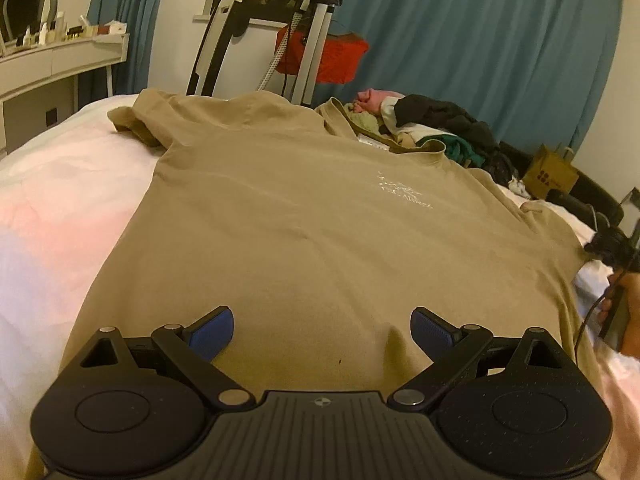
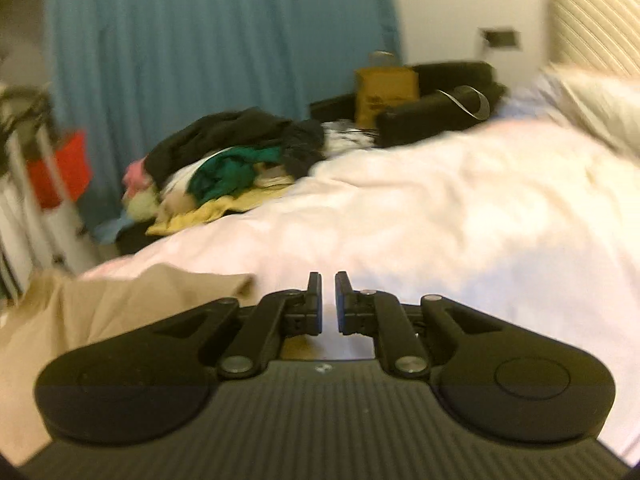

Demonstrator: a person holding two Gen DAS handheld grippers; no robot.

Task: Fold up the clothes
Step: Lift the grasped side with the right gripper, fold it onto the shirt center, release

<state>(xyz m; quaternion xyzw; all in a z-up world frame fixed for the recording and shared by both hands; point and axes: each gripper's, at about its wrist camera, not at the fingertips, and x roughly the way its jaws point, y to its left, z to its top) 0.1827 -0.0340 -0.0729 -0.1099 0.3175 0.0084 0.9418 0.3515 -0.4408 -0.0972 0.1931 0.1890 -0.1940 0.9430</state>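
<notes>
A tan T-shirt (image 1: 304,216) with a small white chest print lies spread flat on the white bed (image 1: 60,216). My left gripper (image 1: 322,330) is open, its blue pads just above the shirt's near hem. My right gripper (image 2: 328,304) has its jaws nearly closed with a narrow gap and nothing between them; it hovers over the white bedding (image 2: 460,216) beside the shirt's edge (image 2: 120,304). The right gripper and the hand holding it also show at the right edge of the left wrist view (image 1: 612,252). The right wrist view is blurred.
A pile of mixed clothes (image 1: 420,124) lies at the far side of the bed, also in the right wrist view (image 2: 224,160). A brown paper bag (image 1: 550,174), black bags (image 2: 436,100), a pillow (image 2: 592,108), a stand with a red cloth (image 1: 320,56) and blue curtains (image 1: 480,40) surround the bed.
</notes>
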